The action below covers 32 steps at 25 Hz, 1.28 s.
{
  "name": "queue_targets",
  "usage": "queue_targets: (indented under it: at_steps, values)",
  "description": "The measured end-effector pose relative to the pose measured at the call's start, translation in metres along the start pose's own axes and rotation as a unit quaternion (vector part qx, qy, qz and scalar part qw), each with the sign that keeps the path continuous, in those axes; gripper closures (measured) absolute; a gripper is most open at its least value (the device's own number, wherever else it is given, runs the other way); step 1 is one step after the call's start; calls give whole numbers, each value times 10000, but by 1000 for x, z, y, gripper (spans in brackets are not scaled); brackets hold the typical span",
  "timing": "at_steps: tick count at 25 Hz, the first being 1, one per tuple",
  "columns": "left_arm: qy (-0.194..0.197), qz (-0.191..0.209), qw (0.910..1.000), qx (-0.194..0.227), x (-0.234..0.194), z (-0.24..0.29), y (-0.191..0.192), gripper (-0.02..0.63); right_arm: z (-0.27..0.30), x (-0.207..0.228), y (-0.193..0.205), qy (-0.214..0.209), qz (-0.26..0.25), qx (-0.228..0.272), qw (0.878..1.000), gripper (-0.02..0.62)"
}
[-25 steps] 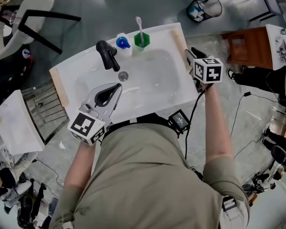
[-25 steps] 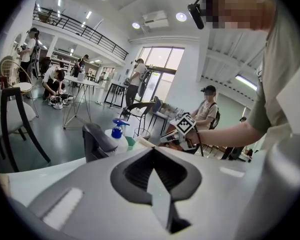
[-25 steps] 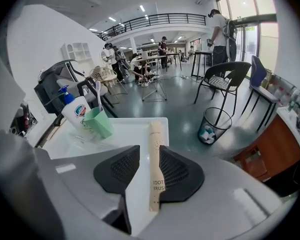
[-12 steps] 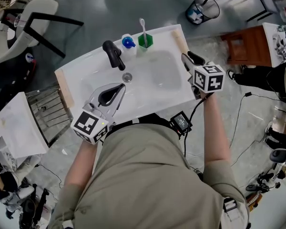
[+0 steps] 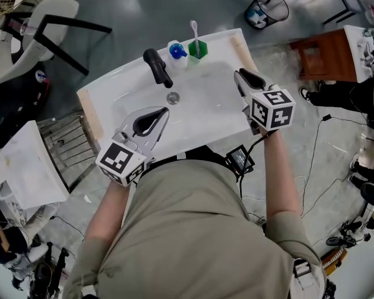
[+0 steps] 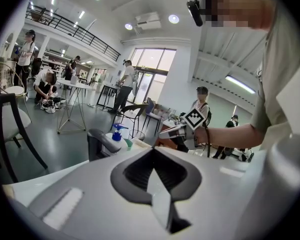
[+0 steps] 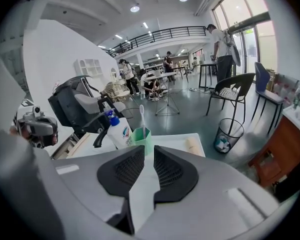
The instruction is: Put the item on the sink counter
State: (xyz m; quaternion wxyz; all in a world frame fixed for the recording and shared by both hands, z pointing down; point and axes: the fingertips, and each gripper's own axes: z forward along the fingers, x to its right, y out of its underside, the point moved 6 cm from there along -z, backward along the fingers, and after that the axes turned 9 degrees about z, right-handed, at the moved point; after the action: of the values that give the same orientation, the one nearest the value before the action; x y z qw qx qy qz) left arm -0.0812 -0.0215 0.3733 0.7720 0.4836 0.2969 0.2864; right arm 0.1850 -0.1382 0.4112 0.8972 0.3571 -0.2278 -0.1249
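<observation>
The white sink counter (image 5: 112, 95) carries a black faucet (image 5: 157, 67), a soap bottle with a blue pump (image 5: 176, 50) and a green cup (image 5: 198, 48) holding a toothbrush, all along its back edge. My left gripper (image 5: 151, 122) hovers over the basin's front left, its pads meeting and empty; in its own view they (image 6: 151, 150) touch at the tip. My right gripper (image 5: 246, 83) is above the counter's right rim. Its jaws are closing, a narrow gap remains (image 7: 149, 149), and nothing is between them. Beyond them stand the bottle (image 7: 119, 131) and cup (image 7: 141, 135).
A wooden strip (image 5: 244, 52) lines the counter's right edge. A wire waste bin (image 5: 265, 8) stands behind on the floor and a brown wooden stool (image 5: 318, 58) to the right. A chair (image 5: 43, 23) is at far left. People stand about the hall.
My right gripper has shifted a little left, from beside the counter's right edge to over its rim. The left gripper holds its place above the basin.
</observation>
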Motion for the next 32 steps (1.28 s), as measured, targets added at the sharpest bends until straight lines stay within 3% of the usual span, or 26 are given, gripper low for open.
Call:
queue_targets:
  at_steps: [18, 32]
  values:
    - [202, 107, 9997, 86, -7, -26, 0, 600, -19, -105, -11, -594, -138, 511, 9968, 583]
    - [233, 120, 9996, 105, -10, -38, 3, 600, -32, -159, -8, -939, -268, 751, 9924, 584]
